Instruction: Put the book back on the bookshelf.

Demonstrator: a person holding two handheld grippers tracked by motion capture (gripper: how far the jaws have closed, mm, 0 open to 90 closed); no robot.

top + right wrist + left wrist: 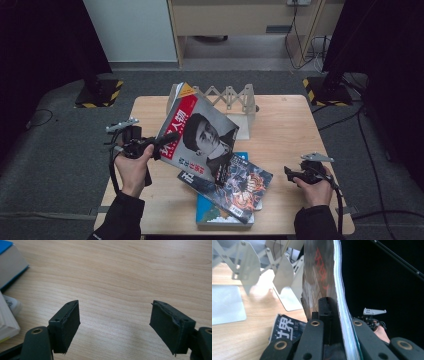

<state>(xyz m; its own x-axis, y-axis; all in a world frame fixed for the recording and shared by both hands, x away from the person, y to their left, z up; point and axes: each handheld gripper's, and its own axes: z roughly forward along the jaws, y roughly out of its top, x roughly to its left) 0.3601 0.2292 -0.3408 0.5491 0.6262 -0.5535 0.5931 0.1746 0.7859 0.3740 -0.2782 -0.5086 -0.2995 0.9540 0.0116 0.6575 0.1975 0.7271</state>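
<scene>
My left gripper [162,142] is shut on the edge of a magazine with a red and dark cover [200,137], held tilted above the table's middle. In the left gripper view the magazine [322,277] stands on edge between the jaws of the left gripper [334,315], with its white page edges to the right. Under it lie a dark comic magazine [240,187] and a blue book [215,215], stacked near the front edge. The right gripper [289,172] rests low at the front right, open, and its jaws [115,325] hold nothing over bare wood.
A pale folding book rack [230,100] stands at the back centre of the wooden table [285,125], just behind the lifted magazine. The rack [249,262] shows close in the left gripper view. The blue book's corner [10,257] lies left of the right gripper.
</scene>
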